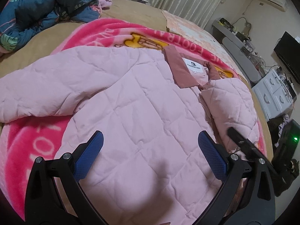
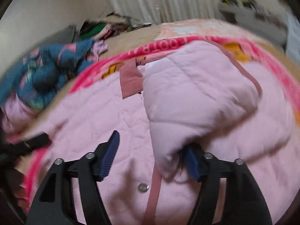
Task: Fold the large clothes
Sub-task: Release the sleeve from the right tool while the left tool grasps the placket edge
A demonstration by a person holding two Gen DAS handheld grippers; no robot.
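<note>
Pale pink quilted jacket (image 1: 131,101) spread on a bright pink blanket (image 1: 33,142) across the bed (image 1: 131,5), one sleeve out to the side, the other side folded in over the front by the collar (image 1: 180,69). Left gripper (image 1: 150,153) poised above the hem, jaws wide, empty. Right gripper (image 2: 151,157) jaws apart, folded panel draped against one pad, not pinched. Likely risk: puffy fill springing the fold open again, or the plush blanket bunching underneath.

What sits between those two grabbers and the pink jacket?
Nothing visible. The left gripper hovers open right over the pink jacket, and the right gripper is open with a folded sleeve lying against one jaw.
</note>
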